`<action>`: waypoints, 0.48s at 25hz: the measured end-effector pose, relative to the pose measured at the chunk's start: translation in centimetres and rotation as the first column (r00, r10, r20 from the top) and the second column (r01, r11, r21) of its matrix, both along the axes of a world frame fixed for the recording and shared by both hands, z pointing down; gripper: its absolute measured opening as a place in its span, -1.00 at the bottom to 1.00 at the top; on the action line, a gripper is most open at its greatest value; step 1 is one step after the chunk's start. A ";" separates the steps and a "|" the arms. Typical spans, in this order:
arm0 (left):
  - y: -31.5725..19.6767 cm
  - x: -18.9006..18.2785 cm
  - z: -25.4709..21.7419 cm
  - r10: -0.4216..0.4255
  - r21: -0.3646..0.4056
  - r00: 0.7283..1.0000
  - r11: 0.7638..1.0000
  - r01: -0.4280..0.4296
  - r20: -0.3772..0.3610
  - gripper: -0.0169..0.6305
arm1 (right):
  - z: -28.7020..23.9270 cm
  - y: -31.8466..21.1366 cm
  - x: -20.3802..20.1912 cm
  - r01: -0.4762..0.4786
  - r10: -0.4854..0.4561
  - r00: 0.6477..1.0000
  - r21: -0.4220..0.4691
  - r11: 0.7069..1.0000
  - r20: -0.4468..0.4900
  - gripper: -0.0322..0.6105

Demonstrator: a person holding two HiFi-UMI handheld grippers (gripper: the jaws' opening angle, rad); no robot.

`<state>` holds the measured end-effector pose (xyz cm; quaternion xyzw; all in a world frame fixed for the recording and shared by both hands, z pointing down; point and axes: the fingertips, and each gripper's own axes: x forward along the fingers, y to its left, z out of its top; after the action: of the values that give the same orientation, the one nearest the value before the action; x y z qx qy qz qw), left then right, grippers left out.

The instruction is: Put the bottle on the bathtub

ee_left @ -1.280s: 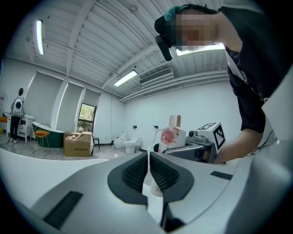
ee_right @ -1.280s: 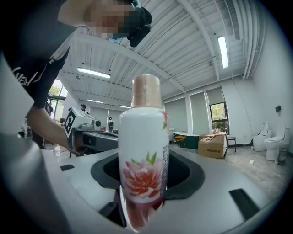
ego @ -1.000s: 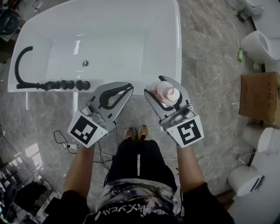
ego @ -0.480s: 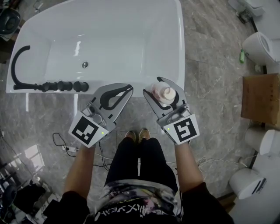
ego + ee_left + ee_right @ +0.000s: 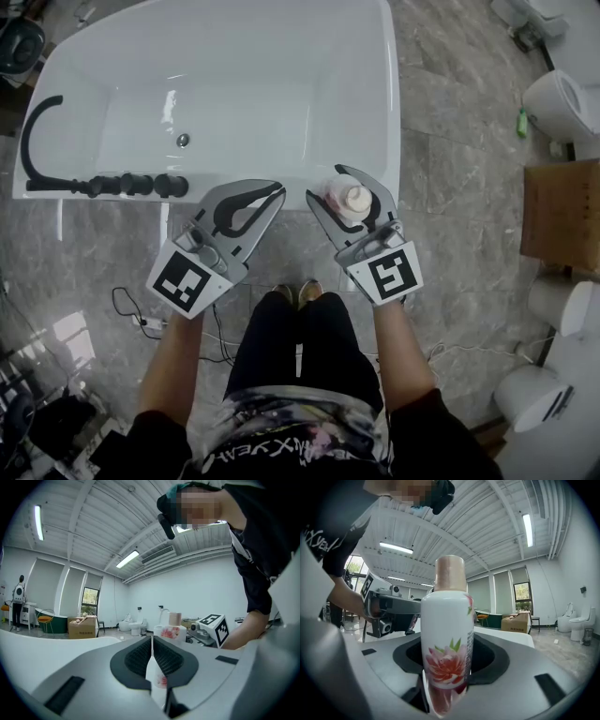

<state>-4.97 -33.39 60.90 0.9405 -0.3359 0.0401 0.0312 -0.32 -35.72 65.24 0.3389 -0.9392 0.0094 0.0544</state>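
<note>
A white bottle (image 5: pixel 353 200) with a red flower print and a beige cap stands upright between the jaws of my right gripper (image 5: pixel 337 187), which is shut on it. In the head view it hangs over the near right corner of the white bathtub (image 5: pixel 386 112). The right gripper view shows the bottle (image 5: pixel 446 639) filling the middle, clamped low in the right gripper (image 5: pixel 446 672). My left gripper (image 5: pixel 272 190) is beside it on the left, over the tub's near rim, shut with nothing in it. The left gripper view shows its jaws pressed together, and beyond the left gripper (image 5: pixel 152 641) the bottle (image 5: pixel 171 631).
A black faucet (image 5: pixel 37 141) and black knobs (image 5: pixel 141 183) sit on the tub's near left rim. On the grey stone floor are a cable (image 5: pixel 141 309), a cardboard box (image 5: pixel 561 216) and toilets (image 5: pixel 562 98) at the right. The person's feet (image 5: pixel 295 295) stand close to the tub.
The right gripper with the bottle has shifted slightly left and toward the tub's near right corner. The left gripper has barely moved.
</note>
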 end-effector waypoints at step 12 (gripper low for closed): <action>0.8 0.5 1.2 -0.006 0.003 1.000 1.000 0.006 0.003 -0.85 | 2.2 0.2 0.5 -0.004 0.004 1.000 0.011 1.000 -0.010 -0.21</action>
<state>-4.51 -32.56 62.09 0.9394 -0.3390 0.0412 0.0295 0.18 -35.53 67.44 0.3412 -0.9382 0.0024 0.0574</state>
